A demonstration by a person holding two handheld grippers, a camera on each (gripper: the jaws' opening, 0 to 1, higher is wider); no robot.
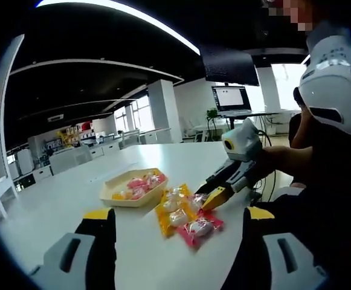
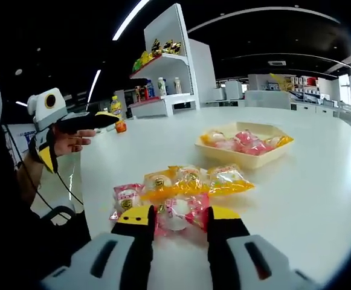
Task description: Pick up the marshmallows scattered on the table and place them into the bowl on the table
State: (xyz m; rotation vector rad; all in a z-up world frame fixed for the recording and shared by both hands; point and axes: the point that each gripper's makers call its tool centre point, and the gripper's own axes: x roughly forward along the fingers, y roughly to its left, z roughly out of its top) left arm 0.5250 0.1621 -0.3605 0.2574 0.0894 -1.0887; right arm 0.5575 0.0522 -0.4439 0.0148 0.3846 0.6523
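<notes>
In the right gripper view, the right hand-held gripper (image 2: 176, 222) is reaching down to the white counter (image 2: 320, 193), its two yellow-tipped jaws standing a little apart on either side of a pink-wrapped marshmallow (image 2: 176, 214); whether they are actually gripping the packet cannot be told. Another pink packet (image 2: 127, 198) is lying just to the left of it, and three yellow-wrapped marshmallows (image 2: 190, 180) are sitting in a row just beyond, touching one another. Farther back on the counter, the cream-coloured bowl (image 2: 244, 158) is holding several pink and yellow packets already. At the left of that view, the left hand-held gripper (image 2: 93, 119) is hovering above the counter edge, held in a person's hand (image 2: 72, 142). In the left gripper view, the left hand-held gripper (image 1: 178, 220) is hanging above the counter with its jaws spread wide and nothing between them. Ahead of it, the right hand-held gripper (image 1: 214, 198) is coming in from the right, its yellow tip resting among the loose packets (image 1: 184, 214), and the bowl (image 1: 112, 196) is sitting just to the left of that cluster. A shelf (image 2: 163, 84) with bottles is standing beyond the counter.
</notes>
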